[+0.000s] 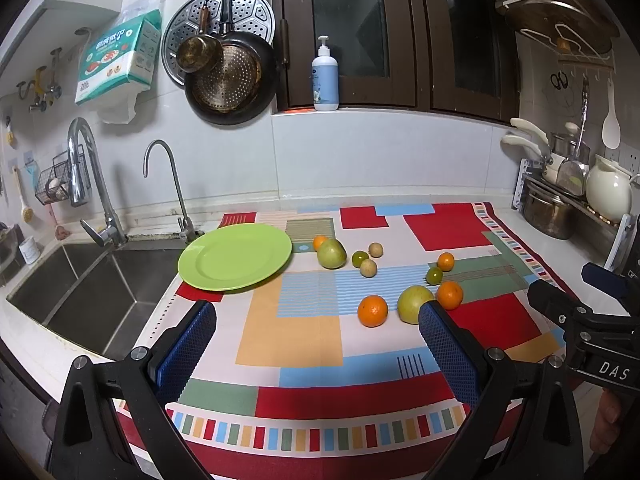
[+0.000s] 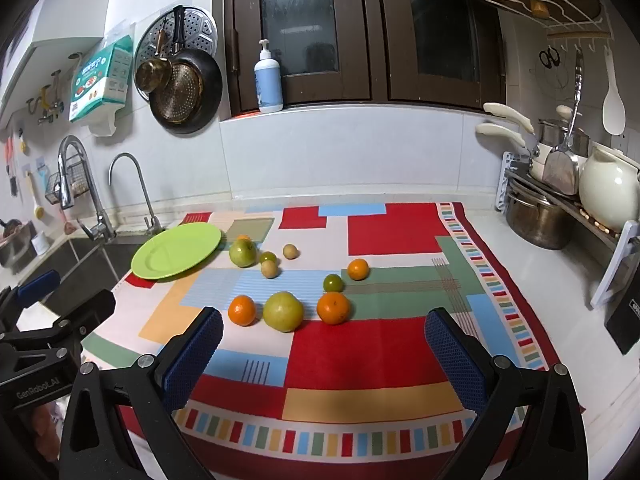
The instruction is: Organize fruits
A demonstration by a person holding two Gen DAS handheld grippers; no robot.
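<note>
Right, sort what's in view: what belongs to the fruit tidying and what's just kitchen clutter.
Belongs to the job:
green plate, bare
oranges
large green fruits
small green citrus
small tan fruits
all loose on the patterned cloth

Just lying about:
soap bottle
hanging pans
taps
steel pot
white jug

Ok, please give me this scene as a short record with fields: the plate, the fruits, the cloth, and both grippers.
plate: green plate, nothing on it, at the cloth's left far corner beside the sink
fruits: nine, all loose on the cloth; four orange, two large yellow-green, two small green, two small tan... counted per view, one orange is partly hidden behind a large fruit
cloth: patchwork cloth on the counter
left gripper: open, holding nothing
right gripper: open, holding nothing
</note>
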